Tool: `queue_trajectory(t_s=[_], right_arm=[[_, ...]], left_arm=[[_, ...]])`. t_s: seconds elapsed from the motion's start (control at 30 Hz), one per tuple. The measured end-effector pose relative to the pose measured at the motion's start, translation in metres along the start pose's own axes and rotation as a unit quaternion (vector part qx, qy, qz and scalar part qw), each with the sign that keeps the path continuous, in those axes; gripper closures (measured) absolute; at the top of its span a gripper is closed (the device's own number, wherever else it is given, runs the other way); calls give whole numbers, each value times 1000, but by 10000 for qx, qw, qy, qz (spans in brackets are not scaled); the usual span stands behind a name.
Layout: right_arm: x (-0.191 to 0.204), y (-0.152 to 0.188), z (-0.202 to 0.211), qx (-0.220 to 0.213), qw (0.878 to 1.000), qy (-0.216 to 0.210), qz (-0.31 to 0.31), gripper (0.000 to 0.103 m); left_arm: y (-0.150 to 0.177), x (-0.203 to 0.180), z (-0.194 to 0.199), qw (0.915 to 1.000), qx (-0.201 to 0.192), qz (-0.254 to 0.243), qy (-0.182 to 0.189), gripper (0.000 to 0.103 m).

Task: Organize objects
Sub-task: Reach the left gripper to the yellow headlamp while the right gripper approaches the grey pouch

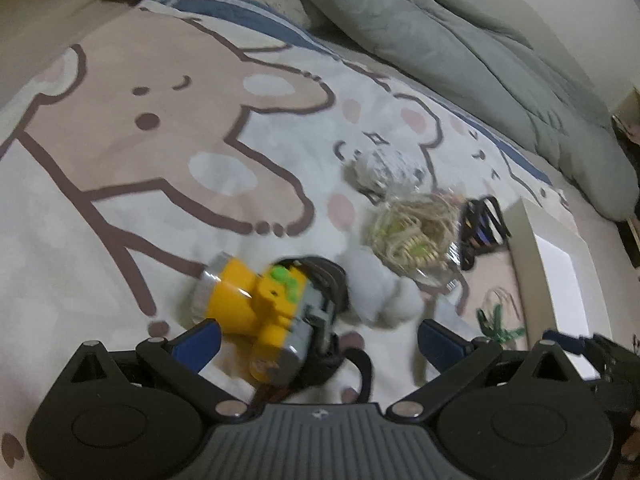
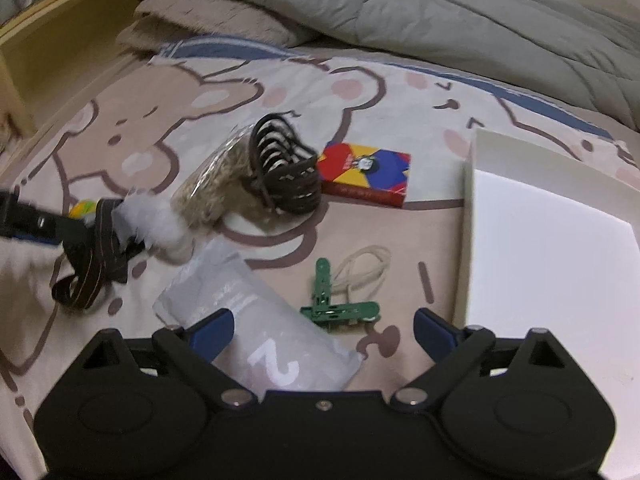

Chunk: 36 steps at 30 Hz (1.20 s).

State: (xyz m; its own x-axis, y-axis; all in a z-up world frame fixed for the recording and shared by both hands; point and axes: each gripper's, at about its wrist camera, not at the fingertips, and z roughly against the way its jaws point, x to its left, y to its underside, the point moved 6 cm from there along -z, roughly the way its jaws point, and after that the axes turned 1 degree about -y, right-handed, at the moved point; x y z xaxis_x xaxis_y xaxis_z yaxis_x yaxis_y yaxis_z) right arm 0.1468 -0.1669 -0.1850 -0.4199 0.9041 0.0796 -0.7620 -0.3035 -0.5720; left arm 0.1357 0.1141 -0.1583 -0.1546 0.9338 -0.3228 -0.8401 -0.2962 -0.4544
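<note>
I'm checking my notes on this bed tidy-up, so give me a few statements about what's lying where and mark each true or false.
1. Both tools have their jaws open. True: the left tool and the right tool grip nothing.
2. The green clips lie inside the white box. False: they lie on the sheet beside it.
3. The yellow headlamp lies just ahead of the left tool. True.
4. The colourful card box stands upright. False: it lies flat on the sheet.
5. A rubber band lies next to the green clips. True.
6. The grey pouch has a "5" on it. False: it shows a "2".
</note>
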Motion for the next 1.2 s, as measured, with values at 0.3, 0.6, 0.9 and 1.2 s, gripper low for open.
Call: queue_trajectory(t_s=[0.3, 0.6, 0.9, 1.2], right_arm=[[6, 8, -13, 241, 9991, -136, 313, 6], [7, 13, -13, 309, 9986, -196, 374, 6], [13, 21, -21, 511, 9974, -208, 463, 5], [25, 31, -19, 757, 9929, -479, 779, 5]], left_arm=[[-10, 17, -9, 9961, 232, 469, 716, 0], [-14, 20, -3, 9991, 232, 173, 302, 0], [-25, 21, -8, 9997, -230, 35, 52, 0], [-20, 26, -3, 9980, -60, 406, 491, 0]])
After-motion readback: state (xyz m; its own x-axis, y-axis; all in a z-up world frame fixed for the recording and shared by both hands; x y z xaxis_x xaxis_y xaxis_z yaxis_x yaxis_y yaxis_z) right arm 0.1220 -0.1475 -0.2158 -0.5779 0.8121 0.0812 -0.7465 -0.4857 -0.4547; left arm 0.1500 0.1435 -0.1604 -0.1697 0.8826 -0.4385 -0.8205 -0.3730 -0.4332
